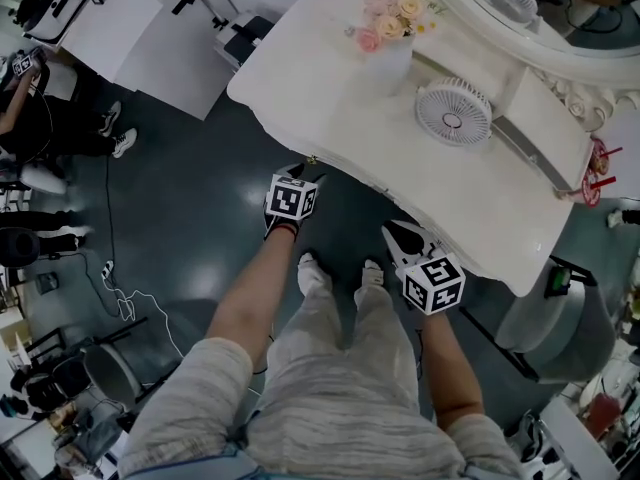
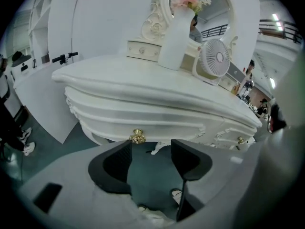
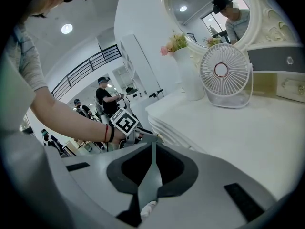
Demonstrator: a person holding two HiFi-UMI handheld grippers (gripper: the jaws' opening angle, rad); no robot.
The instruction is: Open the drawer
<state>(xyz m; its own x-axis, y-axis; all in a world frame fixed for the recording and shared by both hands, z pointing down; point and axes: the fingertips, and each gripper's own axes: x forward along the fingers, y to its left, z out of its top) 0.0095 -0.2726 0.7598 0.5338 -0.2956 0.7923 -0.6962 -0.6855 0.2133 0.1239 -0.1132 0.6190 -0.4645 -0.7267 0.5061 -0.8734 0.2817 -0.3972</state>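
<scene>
The white vanity table (image 1: pixel 350 118) has a curved drawer front (image 2: pixel 162 120) with a small gold knob (image 2: pixel 137 136), and the drawer looks closed. My left gripper (image 2: pixel 151 146) is open just short of the drawer front, with the knob beyond its left jaw's tip and nothing between the jaws. In the head view the left gripper (image 1: pixel 303 173) sits just below the knob (image 1: pixel 312 158) at the table's edge. My right gripper (image 3: pixel 153 149) is shut and empty; in the head view the right gripper (image 1: pixel 402 234) hangs under the table's front edge, to the right.
On the tabletop stand a white fan (image 1: pixel 453 114), a white vase with pink flowers (image 1: pixel 385 28) and an oval mirror (image 3: pixel 214 13). A second gold knob (image 2: pixel 240 140) shows further right. Below are the person's legs and shoes (image 1: pixel 312 273), with cables (image 1: pixel 125 303) on the dark floor.
</scene>
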